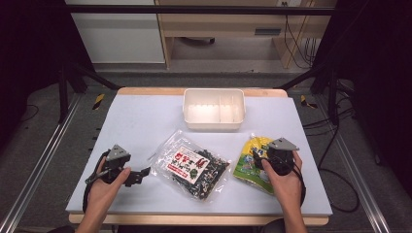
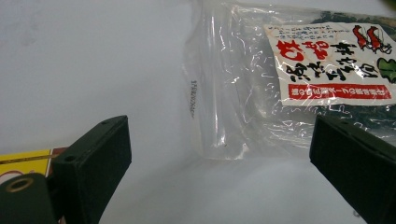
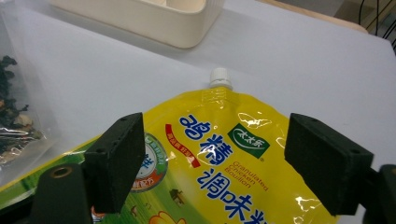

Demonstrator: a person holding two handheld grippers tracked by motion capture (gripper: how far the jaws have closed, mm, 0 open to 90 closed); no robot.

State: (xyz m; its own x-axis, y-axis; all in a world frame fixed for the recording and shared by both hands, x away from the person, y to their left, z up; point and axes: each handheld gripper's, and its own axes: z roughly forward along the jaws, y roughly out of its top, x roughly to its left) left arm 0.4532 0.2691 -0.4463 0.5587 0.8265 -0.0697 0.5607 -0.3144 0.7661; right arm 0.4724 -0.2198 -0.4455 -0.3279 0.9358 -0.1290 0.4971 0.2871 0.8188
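Observation:
A clear bag of dark dried seaweed (image 1: 192, 165) with a red and white label lies flat at the table's middle. My left gripper (image 1: 138, 175) rests just left of it, pointing at its sealed end. In the left gripper view the gripper (image 2: 219, 135) is open, and the bag (image 2: 299, 70) lies just beyond its jaws. A yellow spouted pouch (image 1: 250, 162) lies to the right. My right gripper (image 1: 259, 156) hovers over its lower half. In the right gripper view the gripper (image 3: 217, 130) is open, jaws astride the pouch (image 3: 224, 154), white cap (image 3: 220, 77) pointing away.
A cream divided bin (image 1: 214, 109) stands at the back middle of the white table (image 1: 141, 116); its wall (image 3: 154, 18) lies beyond the pouch. The seaweed bag's edge (image 3: 14, 121) lies left of the pouch. Metal rails and cables run beside the table.

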